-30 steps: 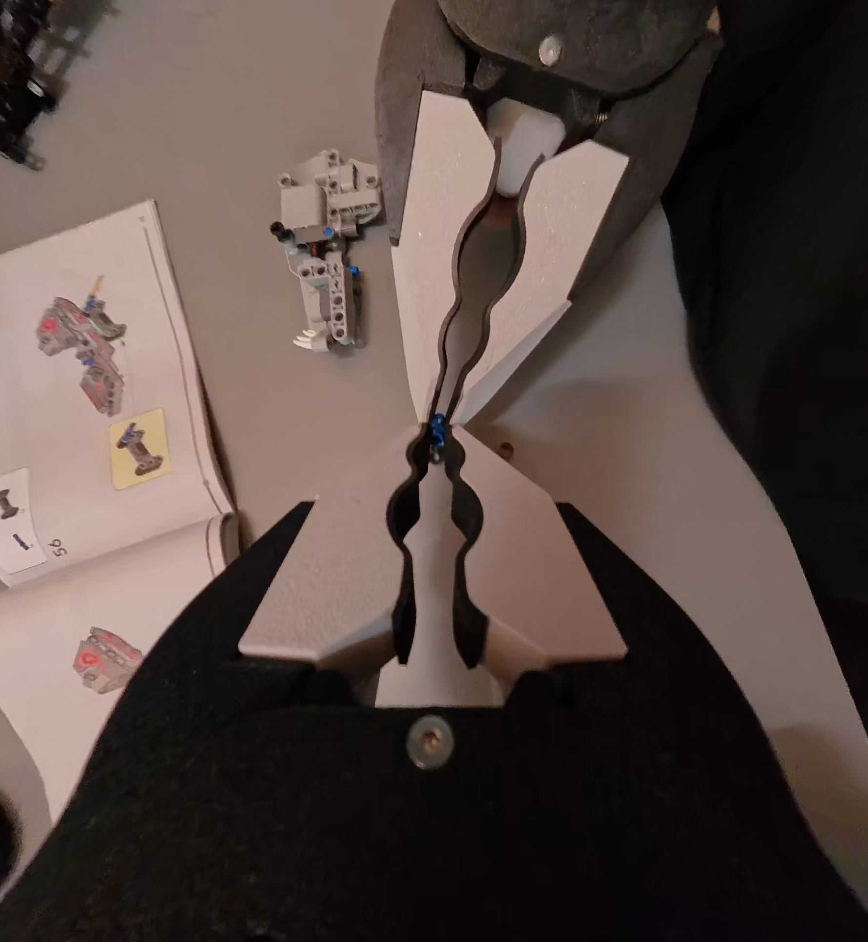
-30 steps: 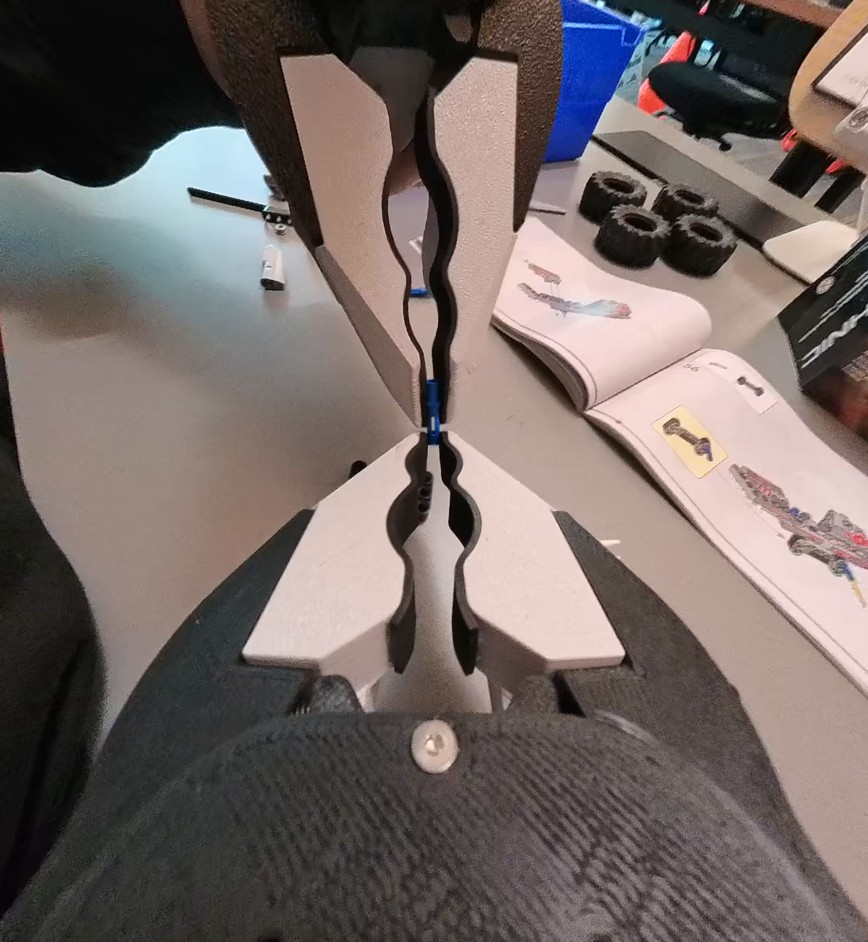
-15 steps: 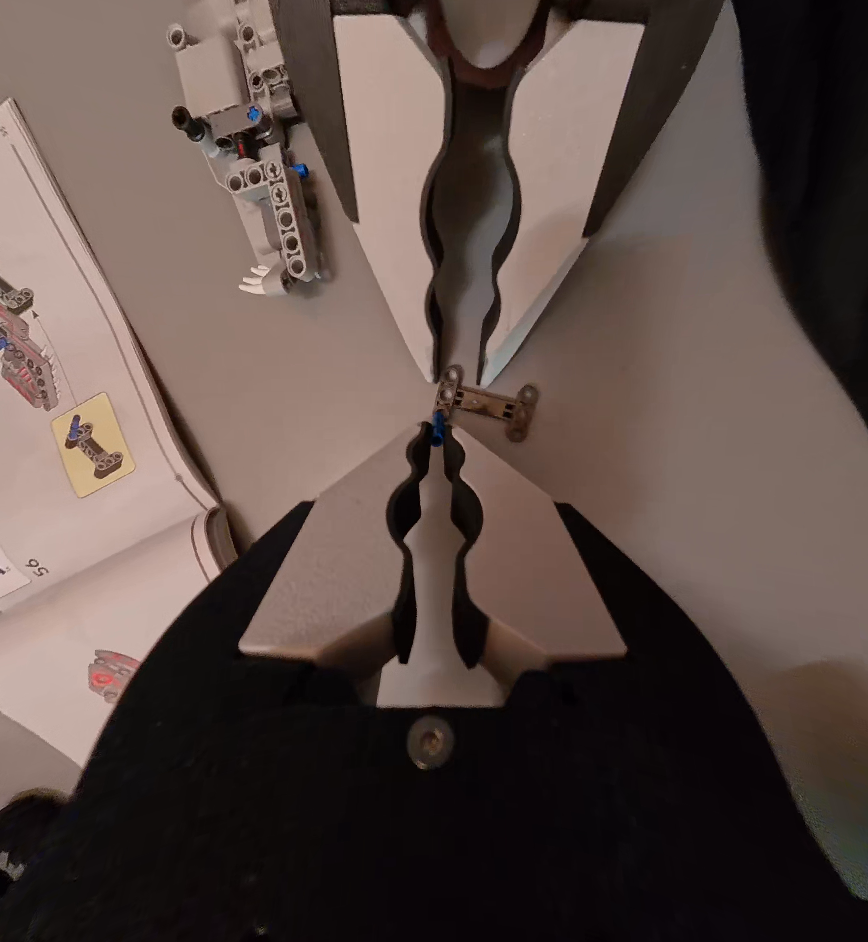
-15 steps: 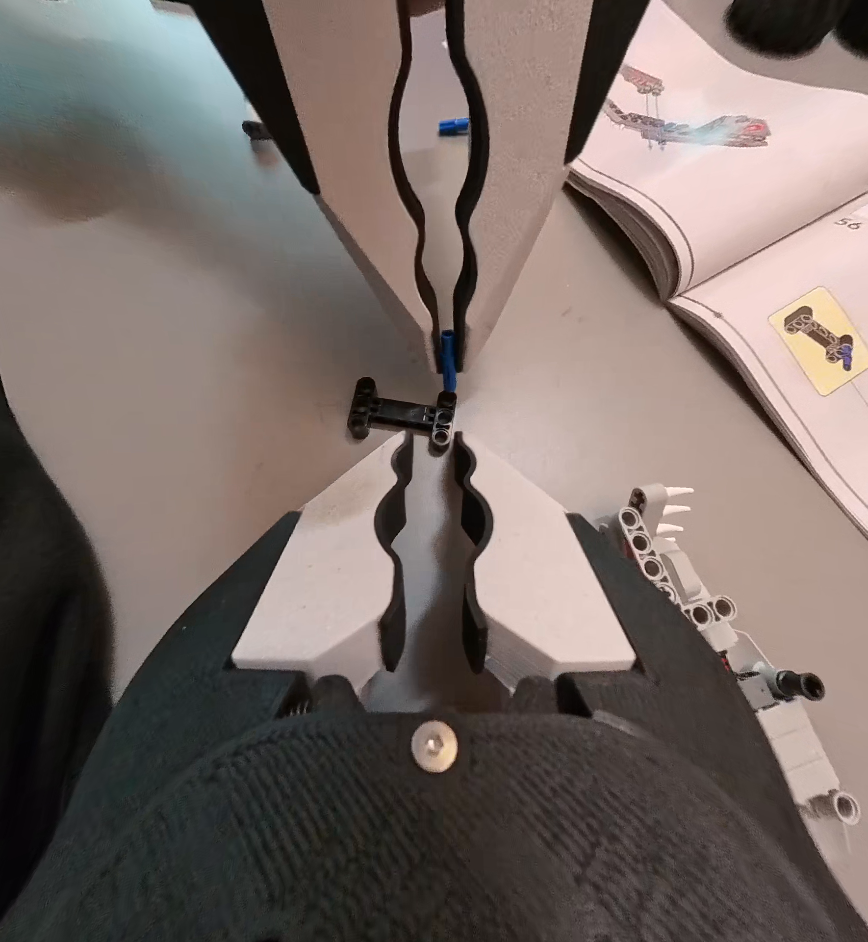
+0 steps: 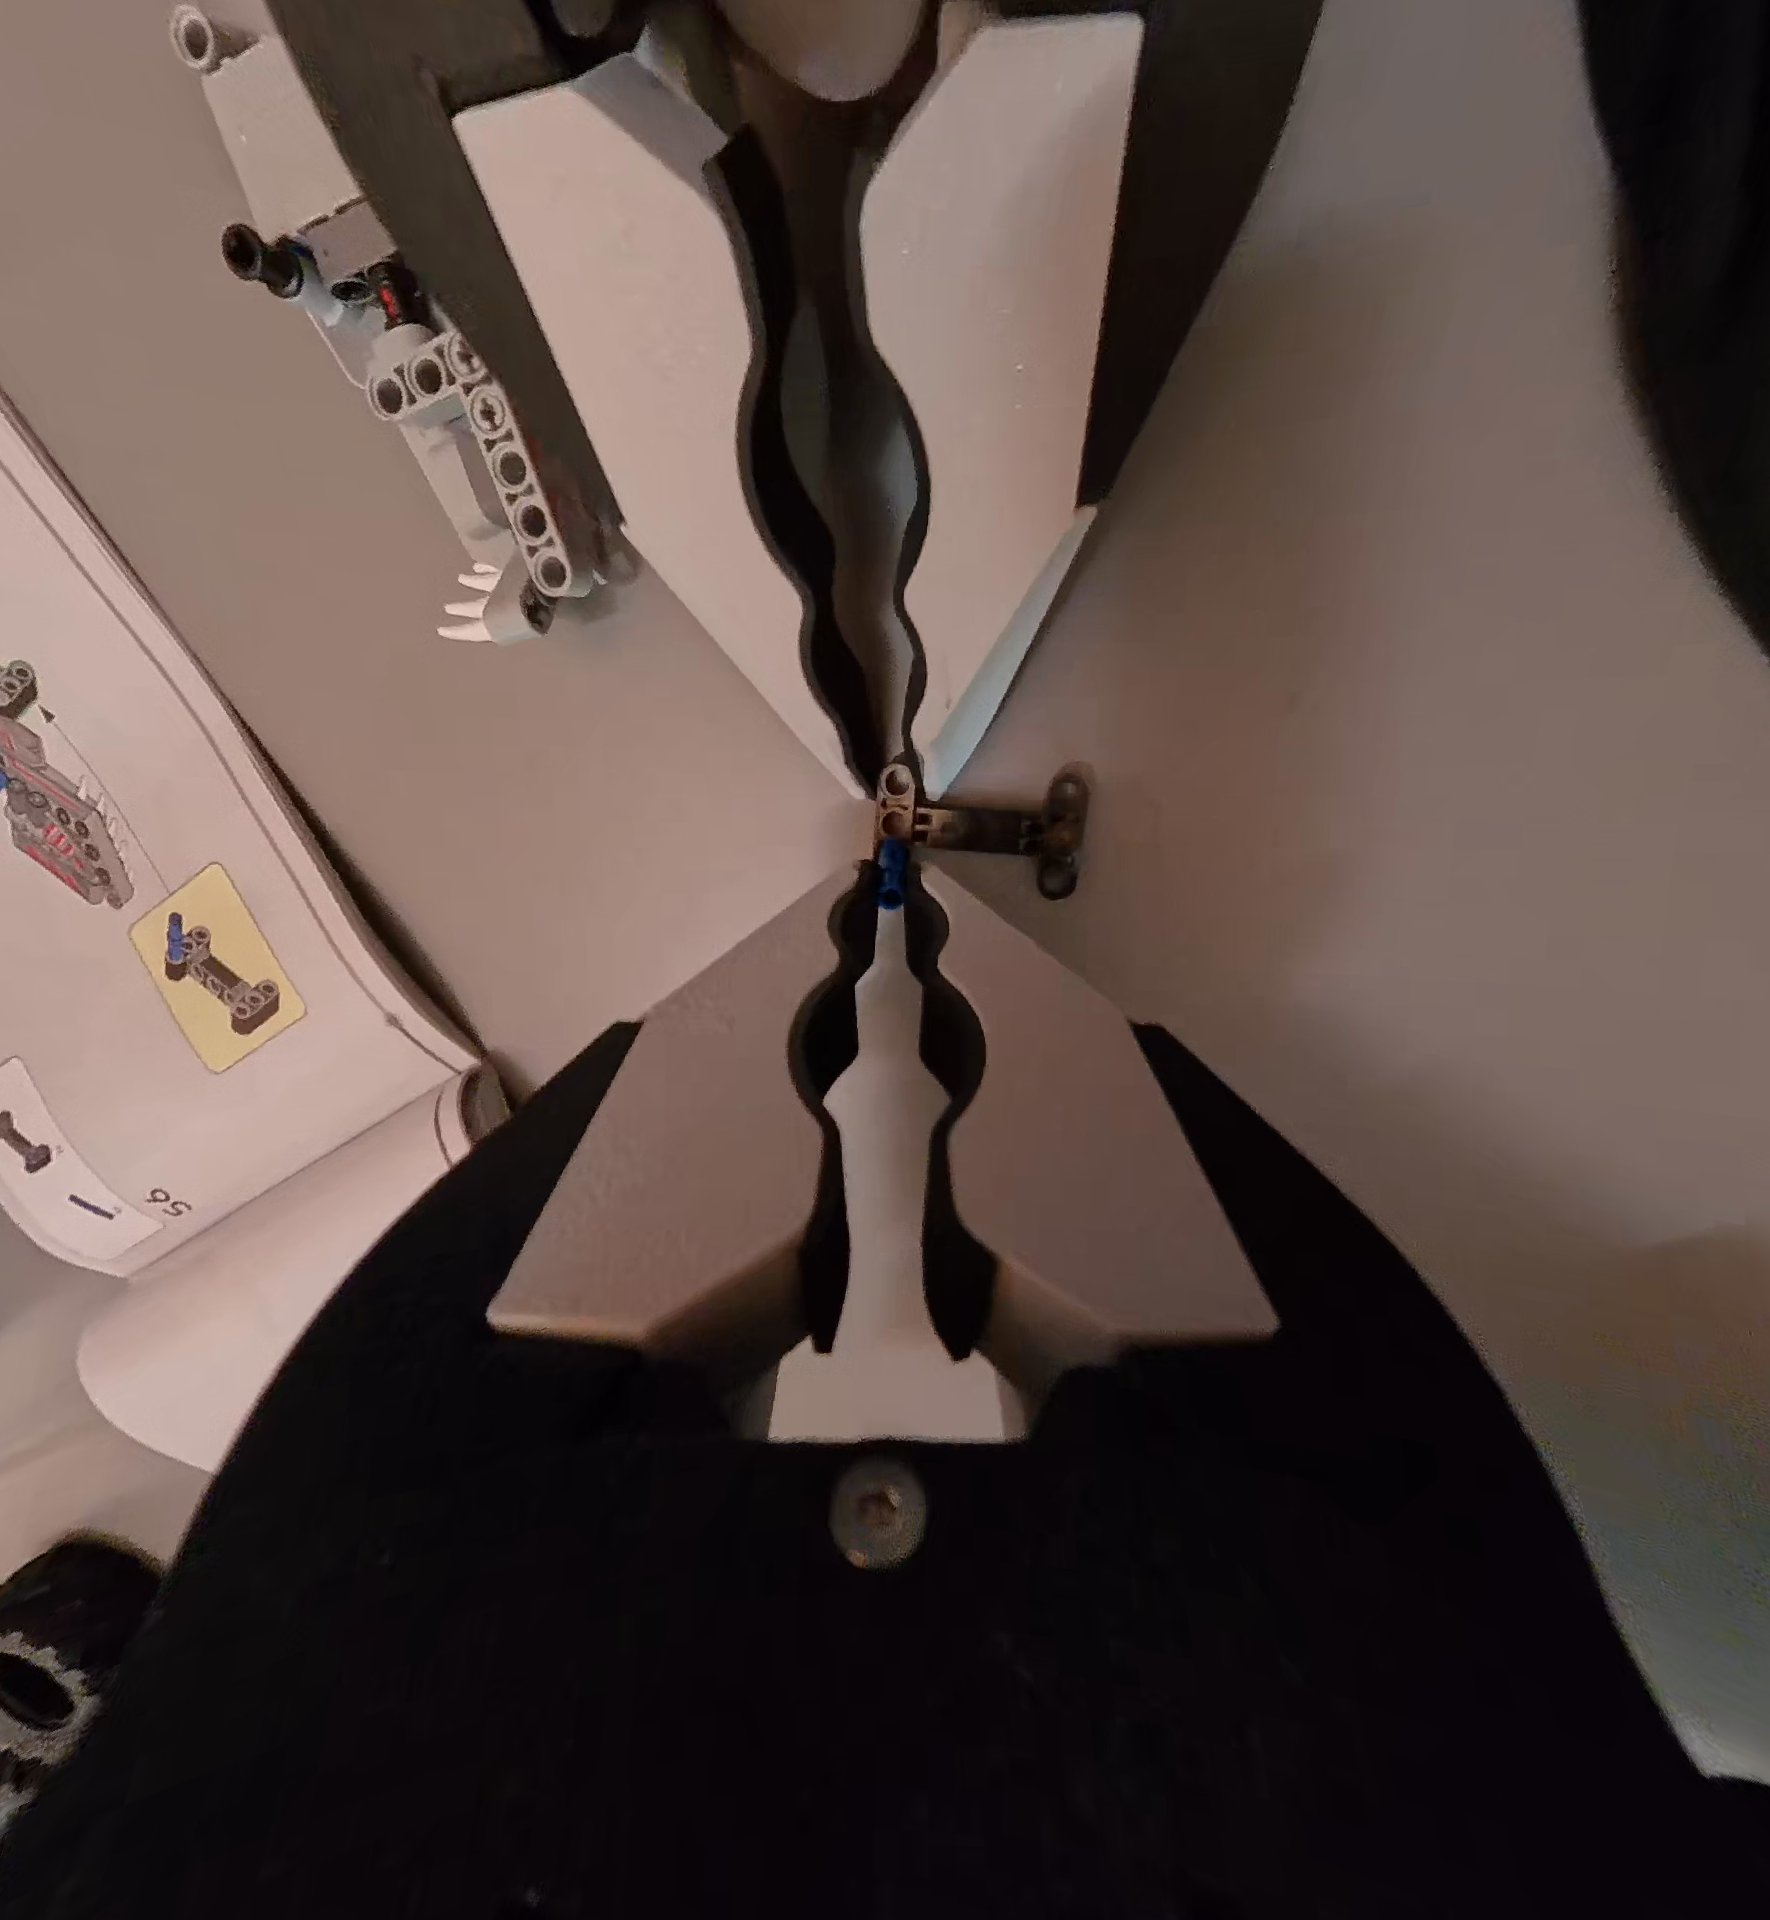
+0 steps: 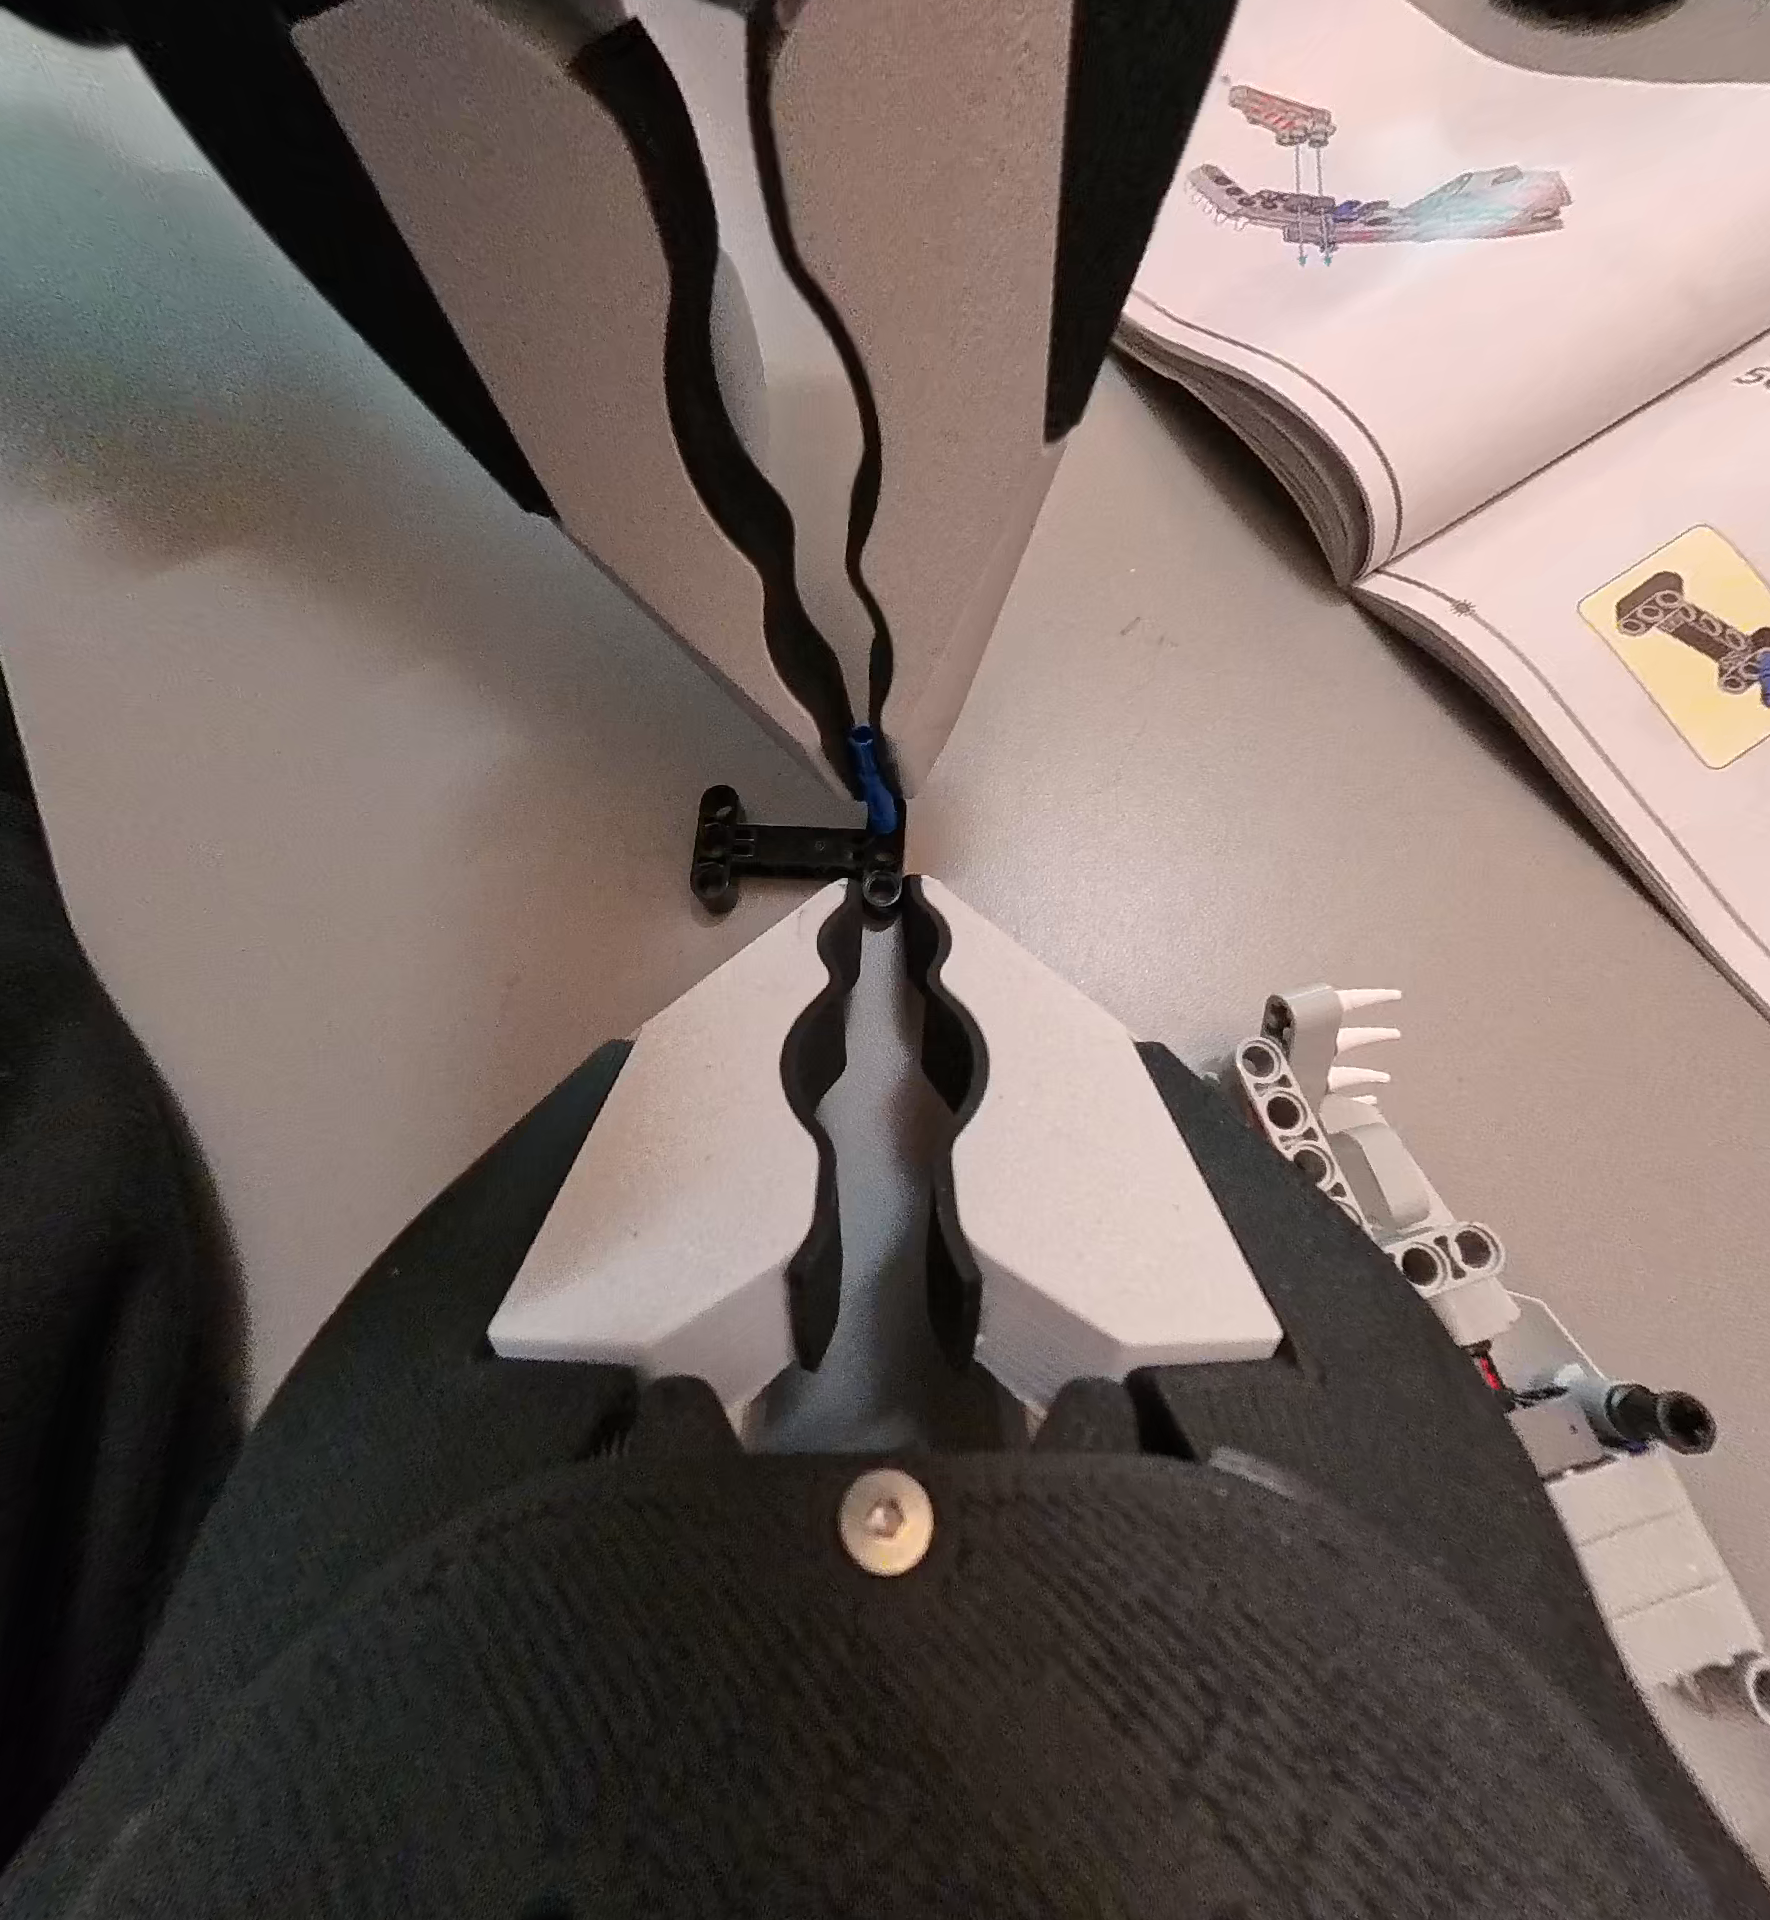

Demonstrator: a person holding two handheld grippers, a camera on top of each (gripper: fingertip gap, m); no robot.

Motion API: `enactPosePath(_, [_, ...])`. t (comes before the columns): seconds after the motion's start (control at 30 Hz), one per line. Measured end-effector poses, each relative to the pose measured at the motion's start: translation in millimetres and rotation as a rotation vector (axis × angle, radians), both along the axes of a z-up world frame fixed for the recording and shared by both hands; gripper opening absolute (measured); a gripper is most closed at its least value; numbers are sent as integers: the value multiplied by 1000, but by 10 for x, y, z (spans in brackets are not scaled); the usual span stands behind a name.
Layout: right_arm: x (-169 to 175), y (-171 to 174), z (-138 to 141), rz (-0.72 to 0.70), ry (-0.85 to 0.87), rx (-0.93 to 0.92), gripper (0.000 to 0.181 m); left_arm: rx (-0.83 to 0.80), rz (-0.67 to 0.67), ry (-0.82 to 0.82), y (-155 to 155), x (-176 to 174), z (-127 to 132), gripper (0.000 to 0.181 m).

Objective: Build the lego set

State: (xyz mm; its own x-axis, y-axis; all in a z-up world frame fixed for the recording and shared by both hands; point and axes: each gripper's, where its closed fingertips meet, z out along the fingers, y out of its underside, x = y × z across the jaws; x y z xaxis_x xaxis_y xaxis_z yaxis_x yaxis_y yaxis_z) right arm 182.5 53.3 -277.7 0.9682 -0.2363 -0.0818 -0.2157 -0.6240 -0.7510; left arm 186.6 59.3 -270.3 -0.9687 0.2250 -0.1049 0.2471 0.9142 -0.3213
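My left gripper [image 5: 891, 896] is shut on a small blue pin [image 5: 891, 871]. My right gripper [image 6: 881, 896] is shut on one end of a black I-shaped beam [image 6: 787, 837] and holds it low over the grey table [image 6: 341, 727]. The two grippers meet tip to tip. In the right wrist view the left gripper [image 6: 865, 795] comes in from the top, and the blue pin [image 6: 863, 774] is tilted, with its lower end touching the beam's held end. In the left wrist view the right gripper [image 5: 899, 774] grips the beam [image 5: 985, 828], which runs off to the right.
An open instruction booklet [image 5: 81, 935] lies to the left, and it shows at the right in the right wrist view [image 6: 1587, 499]. A grey part-built model with white spikes [image 5: 465, 447] lies beside it [image 6: 1380, 1195]. A black tyre [image 5: 19, 1683] is at lower left. Both grippers' tips are close together, under 4 cm apart.
Both grippers have come down close to the table together. The black beam has come into view in my right gripper's tips. The blue pin's end has closed onto the beam's end.
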Motion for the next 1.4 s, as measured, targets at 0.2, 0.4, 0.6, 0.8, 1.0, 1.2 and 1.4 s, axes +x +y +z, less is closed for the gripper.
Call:
enactPosePath(0.2, [2,1,4,-2,64,19,6,73,-68,-28,5,17,9,2])
enactPosePath(0.4, [0,-1,3,-2,58,17,6,126,-103,-40,33,30,19,2])
enactPosePath(0.6, [-1,-2,3,-2,82,24,6,162,-149,-68,42,23,3,2])
enactPosePath(0.8, [-2,-3,3,-1,96,27,7,187,-295,-145,31,13,-5,2])
enactPosePath(1.0, [-2,-2,1,-2,78,21,7,165,-290,-74,23,7,-13,2])
enactPosePath(1.2, [-3,-1,-2,-1,74,19,7,153,-230,-33,39,6,-68,2])
enactPosePath(1.4, [0,1,0,-1,82,22,6,106,-178,-10,27,-8,-66,3])
